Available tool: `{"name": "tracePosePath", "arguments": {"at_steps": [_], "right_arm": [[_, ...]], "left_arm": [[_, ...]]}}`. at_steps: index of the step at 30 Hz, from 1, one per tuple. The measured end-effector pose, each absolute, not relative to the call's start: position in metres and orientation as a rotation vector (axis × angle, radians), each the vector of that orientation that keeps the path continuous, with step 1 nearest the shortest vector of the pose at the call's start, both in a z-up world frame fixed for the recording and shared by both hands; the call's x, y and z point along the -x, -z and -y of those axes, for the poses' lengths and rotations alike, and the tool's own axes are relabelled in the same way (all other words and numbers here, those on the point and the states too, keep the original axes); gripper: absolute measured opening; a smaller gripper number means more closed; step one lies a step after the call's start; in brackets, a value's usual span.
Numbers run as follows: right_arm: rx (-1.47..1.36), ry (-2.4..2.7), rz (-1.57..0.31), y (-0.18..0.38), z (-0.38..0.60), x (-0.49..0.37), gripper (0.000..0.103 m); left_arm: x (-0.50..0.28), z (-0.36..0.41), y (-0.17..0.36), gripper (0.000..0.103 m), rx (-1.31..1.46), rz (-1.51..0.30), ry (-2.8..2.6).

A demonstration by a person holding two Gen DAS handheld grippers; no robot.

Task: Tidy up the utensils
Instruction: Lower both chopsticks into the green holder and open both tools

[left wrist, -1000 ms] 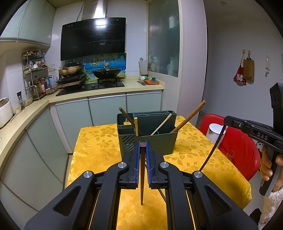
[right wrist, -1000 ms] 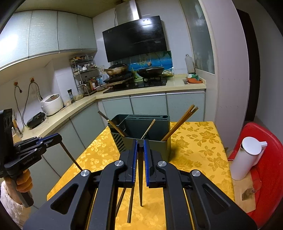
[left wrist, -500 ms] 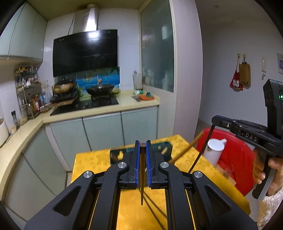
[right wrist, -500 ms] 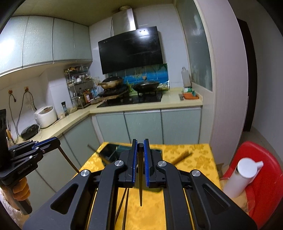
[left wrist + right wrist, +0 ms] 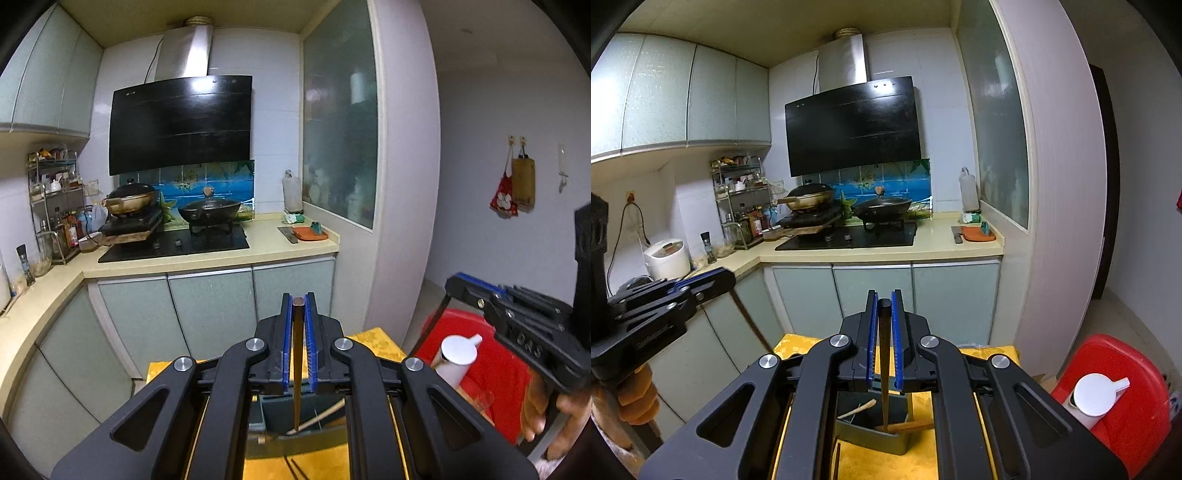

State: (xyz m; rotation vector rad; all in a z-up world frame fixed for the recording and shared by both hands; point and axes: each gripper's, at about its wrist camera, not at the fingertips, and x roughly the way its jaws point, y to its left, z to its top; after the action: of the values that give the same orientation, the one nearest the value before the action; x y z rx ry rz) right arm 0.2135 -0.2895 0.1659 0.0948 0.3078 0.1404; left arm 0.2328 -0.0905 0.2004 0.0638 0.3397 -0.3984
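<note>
Whereas a second ago both views looked down on the whole yellow worktop [image 5: 990, 352] with the utensil holder [image 5: 897, 441] in full sight, both cameras now sit higher and farther back, so the holder shows only low in each picture, mostly behind the gripper bodies.

Item 1. Left gripper [image 5: 298, 306]: jaws clamped on a brown chopstick [image 5: 296, 369] that hangs upright between the blue pads, its tip before the holder's dark wall. Grip unchanged from a second ago.

Item 2. Right gripper [image 5: 882, 302]: jaws clamped on a dark chopstick [image 5: 884, 369], also upright, its lower end over the holder's open top. Grip likewise unchanged.

Item 3. Utensil holder: dark grey box standing on the worktop, holding several wooden chopsticks [image 5: 905, 427] that lean at angles.

Item 4. Surface: worktop covered by a yellow floral cloth.

Item 5. Room: kitchen with pale green cabinets [image 5: 871, 291], a cream counter [image 5: 886, 253], a black hob bearing two woks [image 5: 882, 206], a black range hood [image 5: 853, 125] and a metal spice rack [image 5: 742, 199]. White rice cooker [image 5: 666, 258] on the counter at left. Red chair [image 5: 1123, 398] beside the worktop, carrying a white jug [image 5: 1093, 397]. Frosted glass partition [image 5: 340, 125] right of the hob.
</note>
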Motion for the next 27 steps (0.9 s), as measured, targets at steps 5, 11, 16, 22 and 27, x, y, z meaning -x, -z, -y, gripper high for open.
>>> {"name": "tracePosePath", "arguments": {"at_steps": [5, 11, 16, 22, 27], "right_arm": [[-0.097, -0.129, -0.321, -0.159, 0.291, -0.228, 0.008], [-0.074, -0.129, -0.393, -0.133, 0.284, -0.249, 0.008], [-0.073, -0.132, -0.452, -0.114, 0.277, -0.262, 0.008], [-0.073, -0.130, -0.495, -0.102, 0.274, -0.268, 0.008], [-0.089, -0.130, -0.505, -0.103, 0.276, -0.268, 0.011]], "left_arm": [[-0.256, 0.099, -0.188, 0.006, -0.062, -0.358, 0.379], [-0.276, 0.101, -0.153, 0.006, -0.080, -0.440, 0.372], [-0.284, 0.101, -0.125, 0.006, -0.088, -0.502, 0.362], [-0.284, 0.100, -0.104, 0.007, -0.100, -0.534, 0.357], [-0.284, 0.095, -0.109, 0.020, -0.078, -0.536, 0.358]]}}
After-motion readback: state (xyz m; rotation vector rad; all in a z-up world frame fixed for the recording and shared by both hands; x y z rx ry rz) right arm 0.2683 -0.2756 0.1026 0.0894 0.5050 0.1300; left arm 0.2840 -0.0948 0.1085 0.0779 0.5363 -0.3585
